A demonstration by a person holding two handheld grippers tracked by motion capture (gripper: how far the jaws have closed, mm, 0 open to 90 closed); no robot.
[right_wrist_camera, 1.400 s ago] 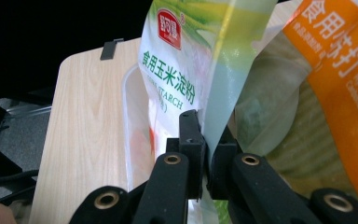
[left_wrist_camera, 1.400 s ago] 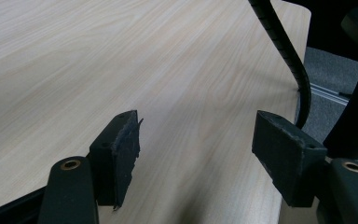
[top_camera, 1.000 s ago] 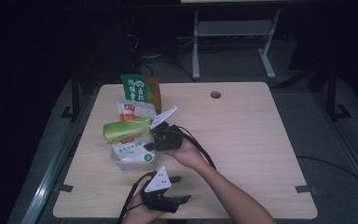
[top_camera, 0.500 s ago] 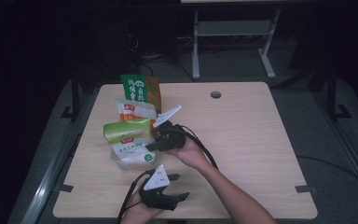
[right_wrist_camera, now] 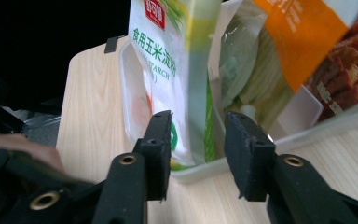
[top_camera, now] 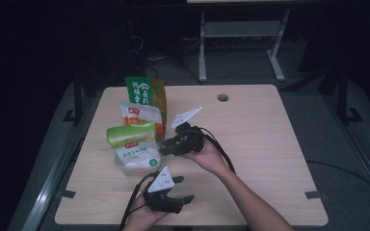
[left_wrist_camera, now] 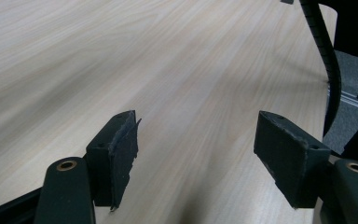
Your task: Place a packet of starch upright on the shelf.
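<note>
Your right tongs [top_camera: 166, 148] have just been opening and are easing back from the starch bag [right_wrist_camera: 168, 70], now standing in the clear tray [right_wrist_camera: 303, 116] just ahead, unpinched. Placement looks done. Left tongs [left_wrist_camera: 198, 158] are gaping wide, empty.

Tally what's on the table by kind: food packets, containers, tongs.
Food packets: 4 (white starch packet, light green packet, white-and-orange packet, tall green-and-orange packet)
Clear container: 1
Tongs: 2 (left tongs, right tongs)
Total: 7
</note>
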